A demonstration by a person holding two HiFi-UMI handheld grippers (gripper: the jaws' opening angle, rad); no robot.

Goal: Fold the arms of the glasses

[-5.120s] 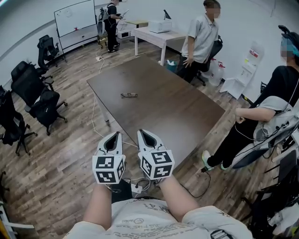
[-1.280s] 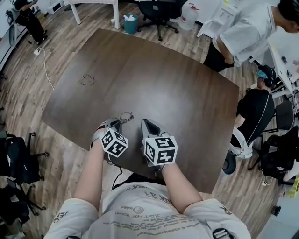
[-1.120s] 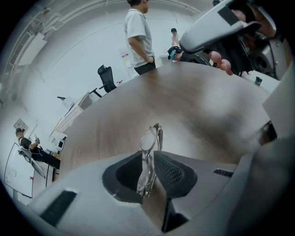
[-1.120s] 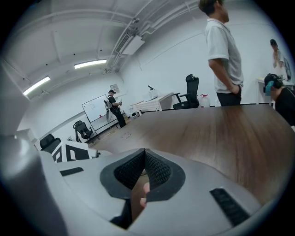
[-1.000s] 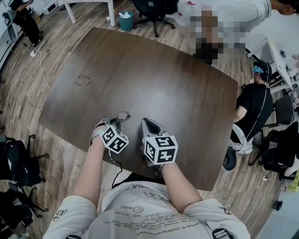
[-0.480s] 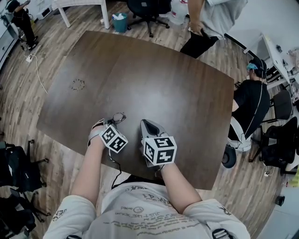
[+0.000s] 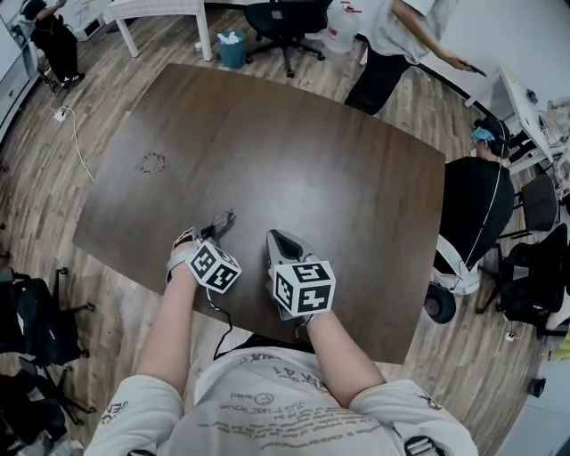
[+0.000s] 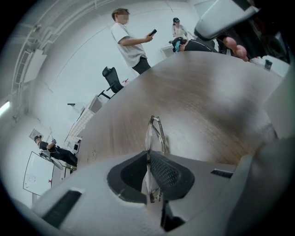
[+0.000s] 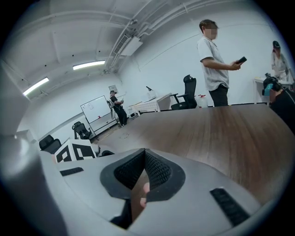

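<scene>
Thin wire-framed glasses (image 7: 222, 219) are pinched in my left gripper (image 7: 215, 230), which is shut on them just above the near edge of the dark brown table (image 7: 312, 151). In the left gripper view the glasses (image 8: 155, 133) stick out edge-on past the gripper (image 8: 150, 156); I cannot tell how the arms lie. My right gripper (image 7: 278, 240) hovers beside the left one, a short gap to its right, shut with nothing in it. In its own view the right gripper (image 9: 144, 154) has its pads meeting.
A faint ring-shaped mark (image 7: 152, 163) lies on the table's far left. A person (image 7: 396, 31) stands past the far edge, holding a phone. Another person in black (image 7: 476, 200) sits at the right side. An office chair (image 7: 283, 18) and a bin (image 7: 232, 46) stand beyond.
Five seconds ago the glasses lay on the table and both grippers were off it. Over the last second the left gripper has turned slightly with the glasses; the right has barely moved.
</scene>
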